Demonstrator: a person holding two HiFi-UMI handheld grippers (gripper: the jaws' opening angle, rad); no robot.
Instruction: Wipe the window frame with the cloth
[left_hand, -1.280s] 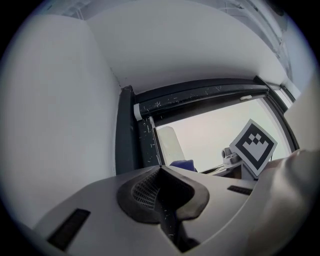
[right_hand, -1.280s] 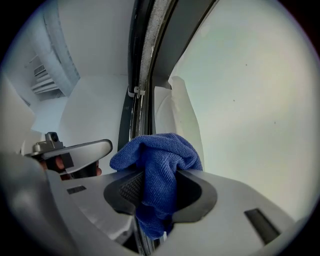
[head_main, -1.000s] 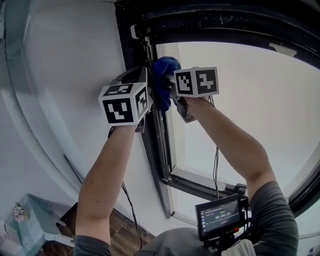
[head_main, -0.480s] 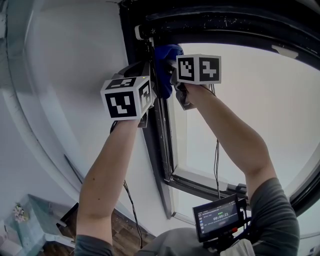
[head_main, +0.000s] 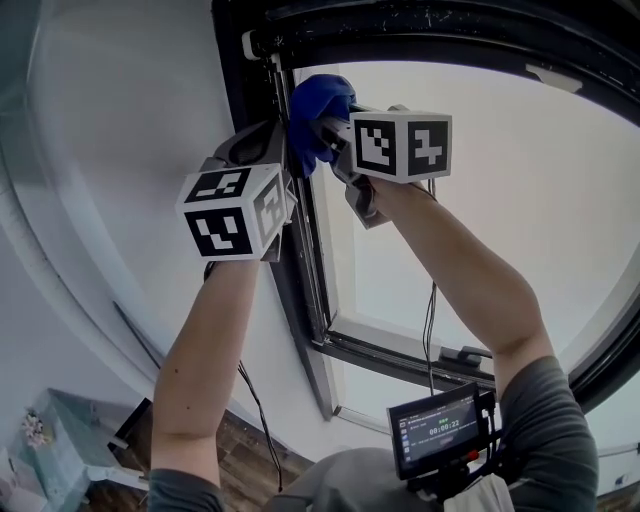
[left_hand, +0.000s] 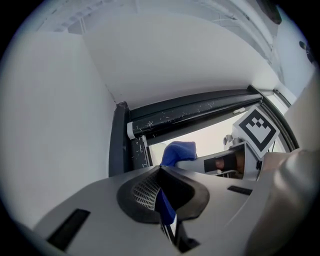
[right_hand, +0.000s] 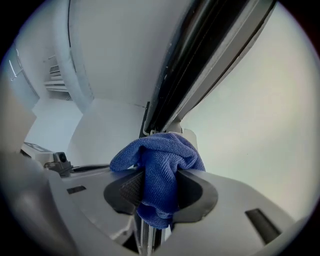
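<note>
At far left is the bare white wall (head_main: 120, 150), which needs nothing from me. Next comes my left gripper (left_hand: 164, 200), raised overhead. Its jaws are closed, and its own view shows a thin blue sliver pinched between them. I take that to be a trailing edge of the cloth (right_hand: 159, 165), held so the loose end cannot flap or catch.

Just beside it runs the dark upright of the window frame (head_main: 300, 260), rising to meet the black top rail (head_main: 420, 35) at the corner. The cloth sits high on that upright, just below the corner, bunched into a fat wad. I'd say the wad is meant to give a padded face that can press into the frame's grooves.

My right gripper (right_hand: 156, 200) is clamped on the middle of that wad, with blue folds spilling above and below the jaws. It points along the upright, so the cloth rather than the hard jaws should meet the metal. I cannot tell whether the cloth is touching the frame.

To the right is the bright pane (head_main: 500, 160), which I mean to keep clear of.

My judgement is that the wipe is under way near the top of the upright.
</note>
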